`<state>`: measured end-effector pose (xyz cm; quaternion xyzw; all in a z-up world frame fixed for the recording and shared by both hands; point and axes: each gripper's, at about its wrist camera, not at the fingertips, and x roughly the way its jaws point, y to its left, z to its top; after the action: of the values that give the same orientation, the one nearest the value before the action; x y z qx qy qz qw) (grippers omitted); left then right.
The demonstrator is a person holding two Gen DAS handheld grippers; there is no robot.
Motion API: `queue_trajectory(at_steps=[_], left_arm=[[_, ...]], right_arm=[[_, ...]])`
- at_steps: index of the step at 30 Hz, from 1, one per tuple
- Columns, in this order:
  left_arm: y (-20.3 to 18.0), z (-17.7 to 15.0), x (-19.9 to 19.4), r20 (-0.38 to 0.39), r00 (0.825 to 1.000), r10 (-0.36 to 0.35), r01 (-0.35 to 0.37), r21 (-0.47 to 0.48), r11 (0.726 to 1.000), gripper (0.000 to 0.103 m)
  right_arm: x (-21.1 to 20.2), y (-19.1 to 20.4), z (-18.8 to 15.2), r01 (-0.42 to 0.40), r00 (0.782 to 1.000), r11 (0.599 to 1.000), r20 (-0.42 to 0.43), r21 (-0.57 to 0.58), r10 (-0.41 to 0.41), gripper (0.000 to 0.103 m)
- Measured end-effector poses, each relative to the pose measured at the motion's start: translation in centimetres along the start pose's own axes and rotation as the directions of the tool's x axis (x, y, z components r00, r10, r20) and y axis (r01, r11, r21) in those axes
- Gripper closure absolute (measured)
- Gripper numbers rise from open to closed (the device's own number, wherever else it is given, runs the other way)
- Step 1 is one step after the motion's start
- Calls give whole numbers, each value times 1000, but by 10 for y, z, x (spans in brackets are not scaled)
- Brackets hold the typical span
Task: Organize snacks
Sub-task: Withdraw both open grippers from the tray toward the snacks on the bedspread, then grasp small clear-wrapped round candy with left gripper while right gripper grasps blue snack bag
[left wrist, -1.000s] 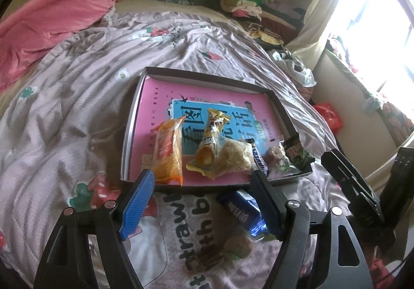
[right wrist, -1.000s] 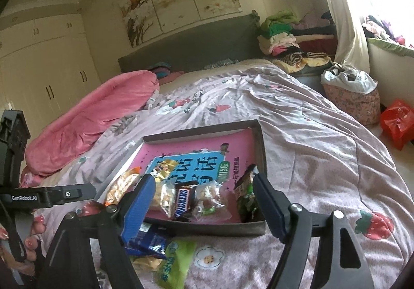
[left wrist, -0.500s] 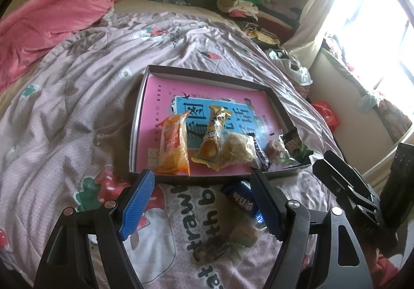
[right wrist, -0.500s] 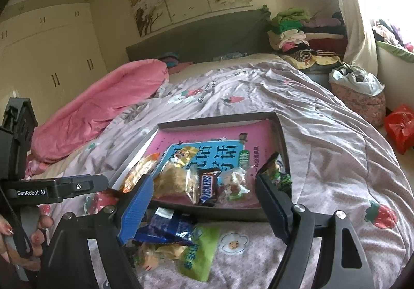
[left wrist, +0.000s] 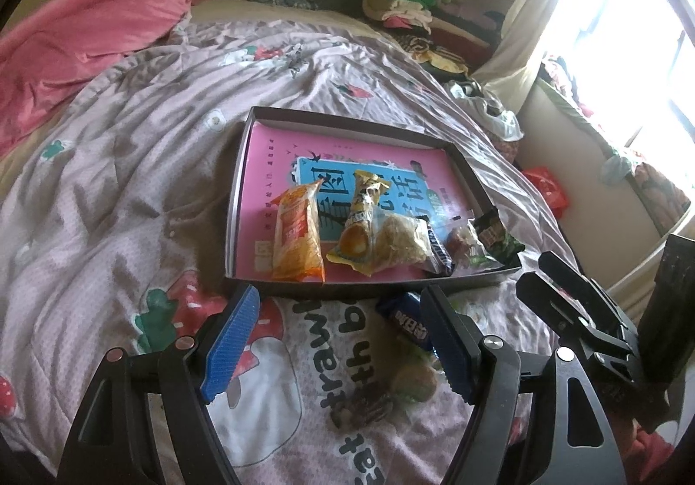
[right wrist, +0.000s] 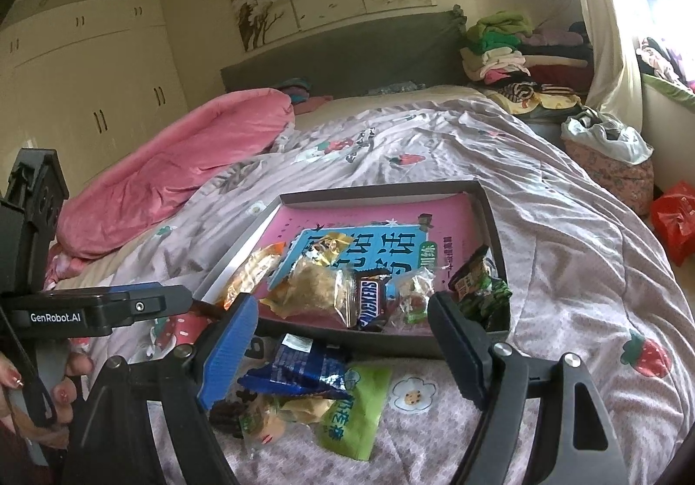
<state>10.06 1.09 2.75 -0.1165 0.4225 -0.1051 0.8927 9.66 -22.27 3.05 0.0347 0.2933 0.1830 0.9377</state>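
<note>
1. I see a shallow dark tray (left wrist: 238, 185) lying on the bed's strawberry-print quilt (left wrist: 108, 189), a pink-and-blue book (left wrist: 269, 146) flat on its floor.
2. Along the tray's near edge runs a row of snacks: orange packet (left wrist: 297, 235) toward the near left corner, then a yellow egg-roll wrapper (left wrist: 360, 220), a clear bag of crumbly cake (left wrist: 397, 241), a Snickers bar (right wrist: 369, 302), a clear candy pouch (right wrist: 415, 296), and a green-black packet (right wrist: 475, 285) in the near right corner, tilted against the wall.
3. Outside the tray, just beside its near edge on the quilt, sits a loose pile: blue wrapper (right wrist: 304, 367) on top, a light green packet (right wrist: 354, 411) beside it, a small round cake (left wrist: 412, 383) and a dark wrapped piece (left wrist: 362, 413).
4. My left gripper (left wrist: 334, 343) hovers above the quilt with jaws spread and nothing between the pads; the blue wrapper lies beneath, just beside its right finger.
5. My right gripper (right wrist: 341, 350) hangs over the pile, jaws released and empty; the blue wrapper shows between the fingers, untouched.
6. A hand (right wrist: 26, 393) grips the left tool's handle at the right-wrist view's left edge.
</note>
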Motion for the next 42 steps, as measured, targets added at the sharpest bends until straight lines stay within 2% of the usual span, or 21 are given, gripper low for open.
queue_trajectory(at_steps=[22,33,42], left_arm=[[0,-31,8,-88,996,17,-12,54,998,25],[-4,-55,26,-176,984,39,-22,99,995,25],[-5,-66,37,-215,975,55,-30,118,993,25]], right_arm=[[4,0,-7,-16,999,1000,-50,15,17,21],[7,5,-17,-26,994,1000,-102,9,27,21],[12,8,-21,-34,992,999,-125,-5,33,21]])
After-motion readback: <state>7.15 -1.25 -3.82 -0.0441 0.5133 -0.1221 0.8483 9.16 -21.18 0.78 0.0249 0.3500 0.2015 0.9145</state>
